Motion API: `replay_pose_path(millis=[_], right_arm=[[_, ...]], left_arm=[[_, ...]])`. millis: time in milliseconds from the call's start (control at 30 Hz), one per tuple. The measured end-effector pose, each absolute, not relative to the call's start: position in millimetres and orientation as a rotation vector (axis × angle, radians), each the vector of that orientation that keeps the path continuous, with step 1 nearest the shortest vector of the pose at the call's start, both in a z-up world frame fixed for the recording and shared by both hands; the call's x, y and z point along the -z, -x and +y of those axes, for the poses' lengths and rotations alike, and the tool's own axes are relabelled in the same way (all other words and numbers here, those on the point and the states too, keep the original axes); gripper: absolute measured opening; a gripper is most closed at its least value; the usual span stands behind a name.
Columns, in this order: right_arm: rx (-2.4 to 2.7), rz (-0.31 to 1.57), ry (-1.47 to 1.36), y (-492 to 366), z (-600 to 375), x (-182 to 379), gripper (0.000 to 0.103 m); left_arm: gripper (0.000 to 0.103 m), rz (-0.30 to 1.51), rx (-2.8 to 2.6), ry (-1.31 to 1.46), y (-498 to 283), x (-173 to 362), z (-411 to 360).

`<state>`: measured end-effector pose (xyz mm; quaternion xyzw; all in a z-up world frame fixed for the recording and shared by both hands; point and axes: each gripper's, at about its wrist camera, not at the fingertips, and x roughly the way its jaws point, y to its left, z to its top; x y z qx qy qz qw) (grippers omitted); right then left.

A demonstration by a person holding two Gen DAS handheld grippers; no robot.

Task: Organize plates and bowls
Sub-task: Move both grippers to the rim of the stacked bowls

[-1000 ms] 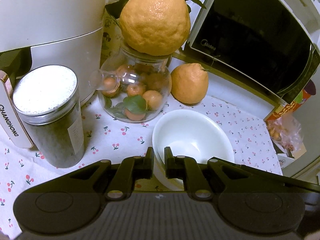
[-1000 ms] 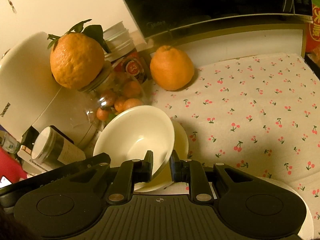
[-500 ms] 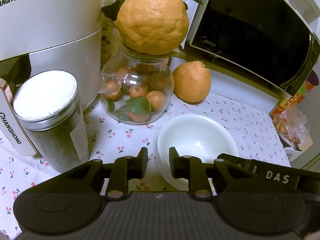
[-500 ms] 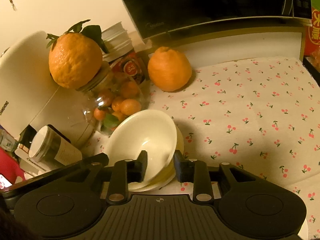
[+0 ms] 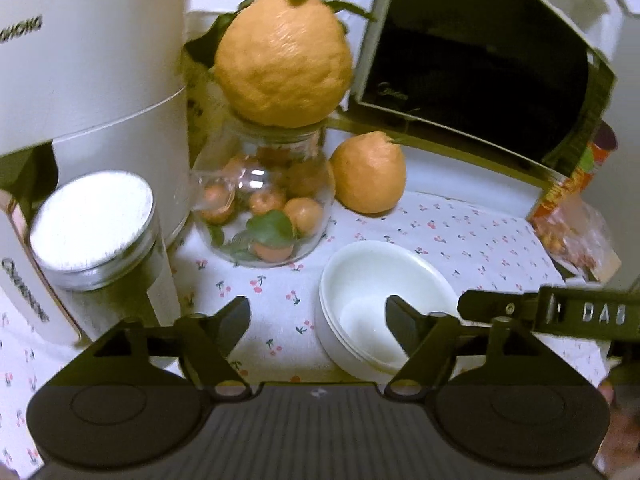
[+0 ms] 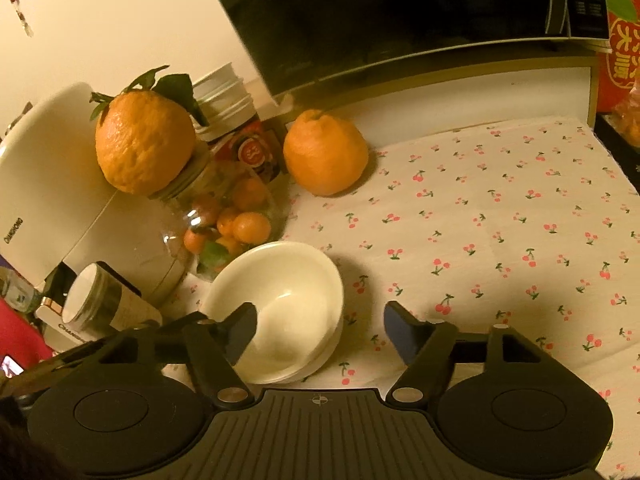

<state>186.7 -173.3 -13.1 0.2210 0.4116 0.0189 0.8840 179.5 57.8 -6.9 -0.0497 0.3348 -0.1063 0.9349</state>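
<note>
I saw the bowls (image 5: pixel 372 300) nested in one stack, mouths up, sitting level on the cherry-print cloth (image 6: pixel 500 216) that covered the surface. Being round, the stack had no long axis to speak of.

My left hand-held gripper (image 5: pixel 318 318) was opening, its jaws spread wide; the right-hand finger (image 5: pixel 400 330) stood over the top bowl's hollow and the other over bare cloth, and neither pressed on the rim. My right hand-held gripper (image 6: pixel 320 324) was opening too, with one finger (image 6: pixel 240 330) over the inside of the top bowl and the other clear above the cloth. Neither had hold of anything.

The jar (image 5: pixel 264 204) with small oranges stood just behind the bowls, a big orange (image 5: pixel 282 64) perched on its mouth, and a second orange (image 6: pixel 325 152) lay beside it. A lidded tin (image 5: pixel 98 236) and a white appliance (image 5: pixel 88 52) crowded the left. To the right the cloth lay open as far as the microwave (image 6: pixel 400 16) at the back.
</note>
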Motion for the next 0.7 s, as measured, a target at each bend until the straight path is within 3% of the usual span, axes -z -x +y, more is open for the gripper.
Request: replay_pose_path(millis=[100,267,700], right_arm=[[-0.030,0.859,-0.452,-185.5,-177.0,14.5,0.083],[-0.021,0.871,-0.441,-185.0,-180.5,19.5,0.085],[-0.042,0.906,-0.462,-203.9,-170.7,31.5,0.085]], left_arm=[[0.084,0.660,0.251,0.052,-175.0,9.5,59.3],[0.090,0.639,0.293,-0.037,-169.2,16.8,59.1],[0.092,0.688,0.360,-0.202,-173.1,40.4,40.8]])
